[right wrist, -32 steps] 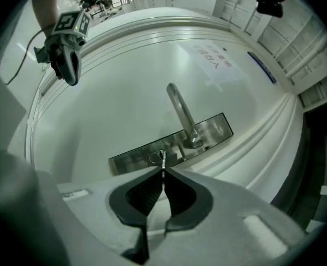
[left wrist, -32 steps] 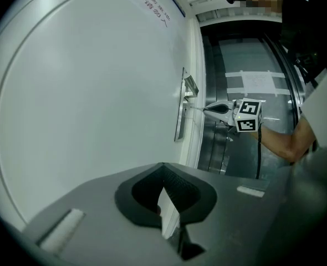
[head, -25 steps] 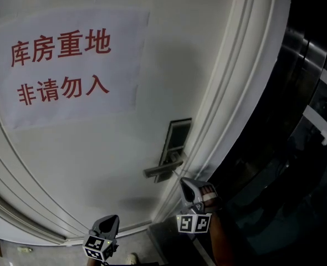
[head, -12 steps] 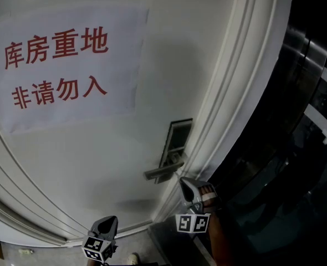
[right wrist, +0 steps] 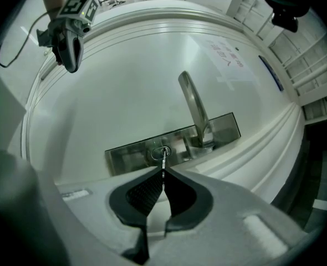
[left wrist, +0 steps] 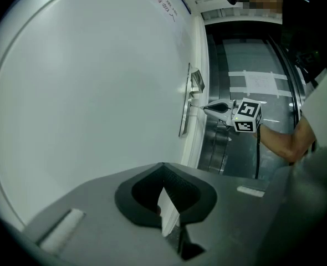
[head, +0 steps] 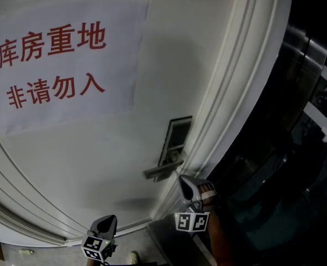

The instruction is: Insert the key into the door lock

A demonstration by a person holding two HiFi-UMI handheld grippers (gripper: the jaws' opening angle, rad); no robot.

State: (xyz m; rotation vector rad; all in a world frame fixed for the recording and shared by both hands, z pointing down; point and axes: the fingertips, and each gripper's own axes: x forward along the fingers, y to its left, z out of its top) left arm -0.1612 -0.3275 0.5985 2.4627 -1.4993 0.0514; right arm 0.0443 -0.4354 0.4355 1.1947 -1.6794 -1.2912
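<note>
In the right gripper view my right gripper [right wrist: 163,172] is shut on a thin metal key [right wrist: 163,160]. The key's tip meets the round keyhole [right wrist: 160,152] in the steel lock plate [right wrist: 124,154]; how deep it sits I cannot tell. The lever handle [right wrist: 193,105] stands to the keyhole's right. The head view shows that gripper [head: 183,182] just under the lock plate [head: 175,139] and handle [head: 162,169] on the white door [head: 97,165]. My left gripper [head: 104,225] hangs low and left, away from the lock, shut on a thin white card [left wrist: 167,214].
A paper sign [head: 64,65] with red characters is stuck to the door. The moulded white door frame [head: 230,93] runs along the right, with dark glossy panels [head: 285,165] beyond it. A person's forearm [left wrist: 282,140] holds the right gripper.
The head view has drifted a little, so the sign sits slightly further left. Both grippers keep nearly the same places, the right one staying at the lock.
</note>
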